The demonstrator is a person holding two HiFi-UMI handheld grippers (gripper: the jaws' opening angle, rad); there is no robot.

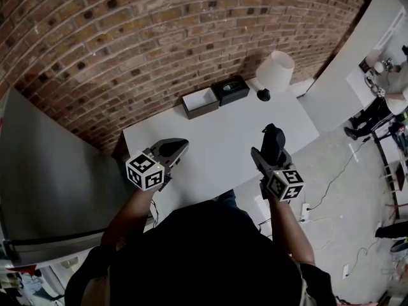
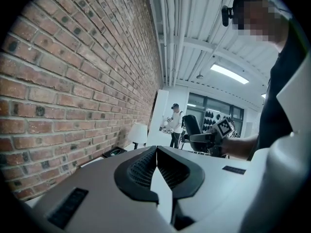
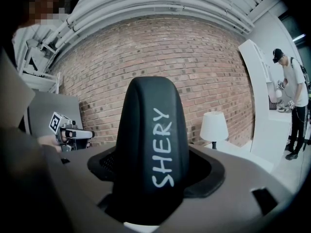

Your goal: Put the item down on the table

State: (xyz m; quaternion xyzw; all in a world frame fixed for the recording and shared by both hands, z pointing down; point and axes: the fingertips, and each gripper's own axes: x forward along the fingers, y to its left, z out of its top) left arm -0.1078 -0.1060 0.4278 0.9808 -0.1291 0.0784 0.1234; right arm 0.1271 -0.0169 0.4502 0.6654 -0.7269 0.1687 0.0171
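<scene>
The white desk (image 1: pixel 217 139) spreads below both grippers. The left gripper (image 1: pixel 173 148), jaws pressed together, holds nothing. The right gripper (image 1: pixel 270 159) pinches the black SHERY-lettered item (image 3: pixel 154 140) upright above the desk's near right. Lower it until it rests, then spread the jaws.

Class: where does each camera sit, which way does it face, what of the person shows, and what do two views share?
Head view: on the head, facing steeply down at the table; forearms, left gripper, right gripper show.
Left gripper view: on the left gripper, along its shut jaws beside the brick wall; torso shows.
Right gripper view: on the right gripper, toward that wall past the clamped black case; torso shows.
Shared: both gripper views show the lamp.
</scene>
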